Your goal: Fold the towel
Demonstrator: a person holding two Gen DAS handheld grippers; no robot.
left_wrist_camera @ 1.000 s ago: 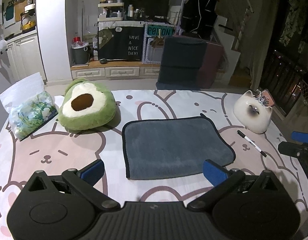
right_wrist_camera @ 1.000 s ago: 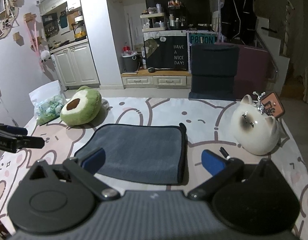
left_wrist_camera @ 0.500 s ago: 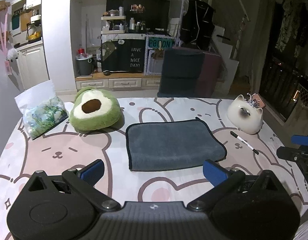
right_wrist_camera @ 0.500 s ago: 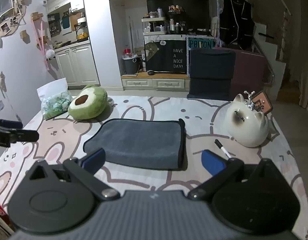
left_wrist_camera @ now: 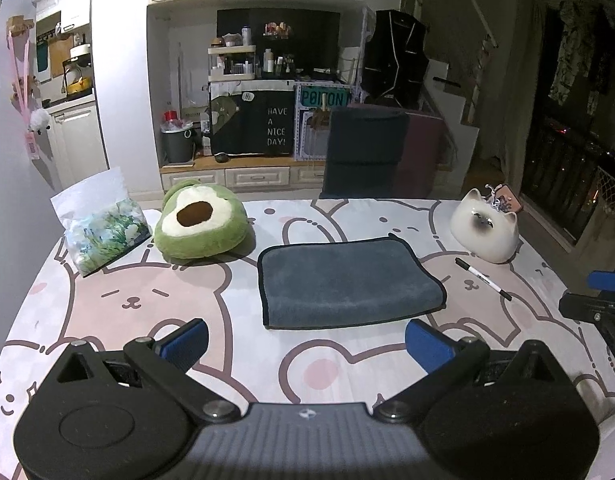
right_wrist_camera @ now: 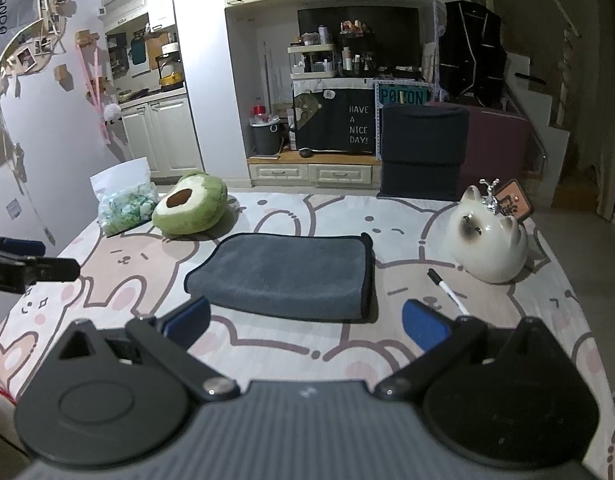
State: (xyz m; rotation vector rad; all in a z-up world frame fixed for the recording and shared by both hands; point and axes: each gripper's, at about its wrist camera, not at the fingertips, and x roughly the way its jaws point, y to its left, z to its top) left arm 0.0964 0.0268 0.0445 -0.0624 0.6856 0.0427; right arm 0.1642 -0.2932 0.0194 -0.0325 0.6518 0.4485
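Observation:
A grey towel with a dark hem [left_wrist_camera: 347,282] lies folded flat in the middle of the table; it also shows in the right wrist view [right_wrist_camera: 283,274]. My left gripper [left_wrist_camera: 307,344] is open and empty, above the table's near edge, short of the towel. My right gripper [right_wrist_camera: 305,322] is open and empty, also short of the towel's near edge. The right gripper shows at the right edge of the left wrist view [left_wrist_camera: 599,300]. The left gripper shows at the left edge of the right wrist view [right_wrist_camera: 27,266].
A green avocado plush [left_wrist_camera: 201,226] and a plastic bag [left_wrist_camera: 101,232] sit at the back left. A white cat-shaped jar [left_wrist_camera: 485,228] stands at the back right, a black marker [left_wrist_camera: 483,278] beside it. The table has a bunny-print cloth [left_wrist_camera: 147,300]. A dark chair [left_wrist_camera: 365,152] stands behind.
Both grippers have pulled back and risen from the towel, so it looks smaller and farther. The towel has not moved. Both jaws stay open.

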